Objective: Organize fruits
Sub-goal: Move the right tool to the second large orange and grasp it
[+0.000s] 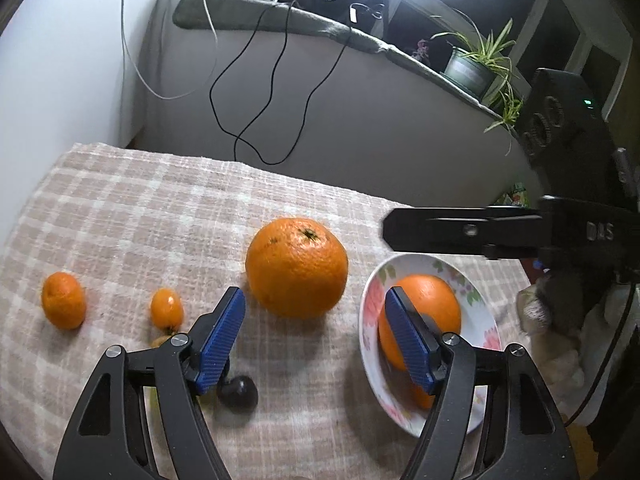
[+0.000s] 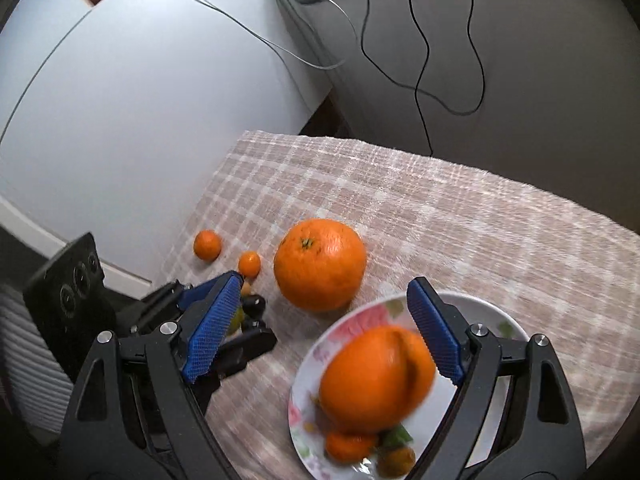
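Large orange [image 1: 296, 267]: centre of the left wrist frame, loose on the checked cloth [image 1: 160, 208], round, firm and fairly heavy by the look; the dimpled peel should grip best across its widest girth.
Plate [image 1: 370, 312]: lower right, already holding another orange [image 1: 432, 300].
Small fruit: mandarin [image 1: 64, 300] and kumquat [image 1: 166, 309] at left, light and easily squashed.
Left gripper [image 1: 316, 340]: spread apart, empty.
Right gripper [image 2: 324, 332]: jaws parted above the plate, gripping nothing.
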Demonstrator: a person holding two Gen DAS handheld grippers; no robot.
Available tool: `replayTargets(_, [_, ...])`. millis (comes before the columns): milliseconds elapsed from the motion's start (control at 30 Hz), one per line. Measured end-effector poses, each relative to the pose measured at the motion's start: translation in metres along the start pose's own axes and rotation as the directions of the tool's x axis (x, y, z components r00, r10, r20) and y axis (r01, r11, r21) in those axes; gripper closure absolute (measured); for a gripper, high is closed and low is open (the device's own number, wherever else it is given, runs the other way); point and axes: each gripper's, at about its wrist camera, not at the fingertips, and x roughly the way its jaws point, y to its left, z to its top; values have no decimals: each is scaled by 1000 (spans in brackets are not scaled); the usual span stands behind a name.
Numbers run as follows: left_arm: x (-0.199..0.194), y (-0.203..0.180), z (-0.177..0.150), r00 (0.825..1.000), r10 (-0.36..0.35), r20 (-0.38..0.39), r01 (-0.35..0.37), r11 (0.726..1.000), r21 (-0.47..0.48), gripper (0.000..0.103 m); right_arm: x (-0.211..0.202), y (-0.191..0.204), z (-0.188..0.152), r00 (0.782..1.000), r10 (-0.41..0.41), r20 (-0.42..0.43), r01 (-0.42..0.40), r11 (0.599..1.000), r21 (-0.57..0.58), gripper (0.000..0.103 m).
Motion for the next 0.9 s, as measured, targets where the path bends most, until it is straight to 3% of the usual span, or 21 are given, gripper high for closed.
replayTargets(333, [20,13,10,999,-35,-42,33,999,-30,31,41,-6,19,996,53,-71,-50,998,50,15])
replayTargets(567, [28,13,12,996,-58,-70,55,997,-53,31,62,-3,25,992,35,-120,-32,999,24,24])
replayTargets(900, [42,18,15,994,-62,-91,55,996,-72,33,83,-1,25,983,31,-180,-30,1000,8,28])
